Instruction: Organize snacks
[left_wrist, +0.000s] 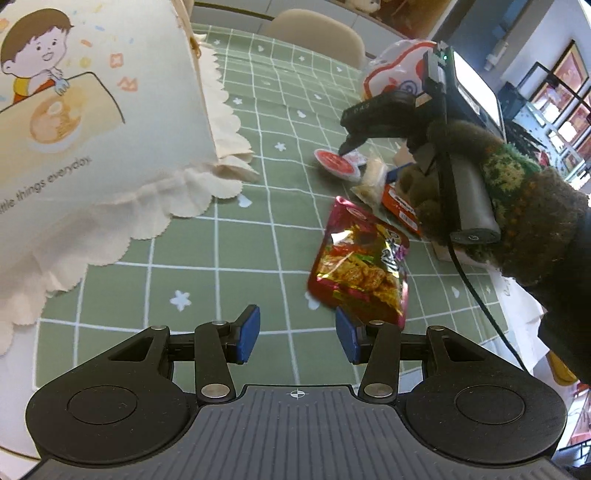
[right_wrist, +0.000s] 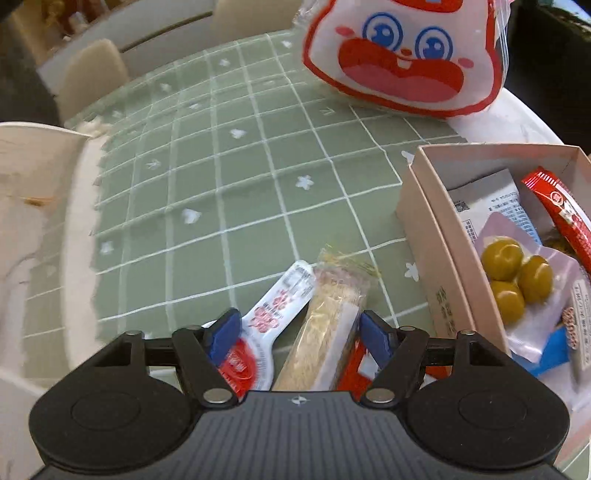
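- On the left we see a cream fabric bag (left_wrist: 92, 122) with a cartoon child printed on it, standing on the green checked bench (left_wrist: 229, 266); we cannot see what is in it.
- Our left gripper (left_wrist: 297, 334) hangs over the bench with its fingers well apart and empty; a shiny red crisp packet (left_wrist: 360, 273) lies just beyond them.
- Our right gripper (right_wrist: 297, 336) also has its fingers wide and clamps nothing; under them lie a pale wafer-like bar (right_wrist: 325, 325) and a red-and-white sachet (right_wrist: 266, 325), side by side.
- On the right, an open cardboard box (right_wrist: 424, 229) holds a clear pack of green olives (right_wrist: 517, 277), a red packet (right_wrist: 561, 214), a printed paper wrapper and a blue one.
- A white pouch with a cartoon face (right_wrist: 402, 55) stands behind the box.
- Only the left wrist view shows the gloved hand (left_wrist: 517, 206) on the right gripper; only the right wrist view shows the box's inside.
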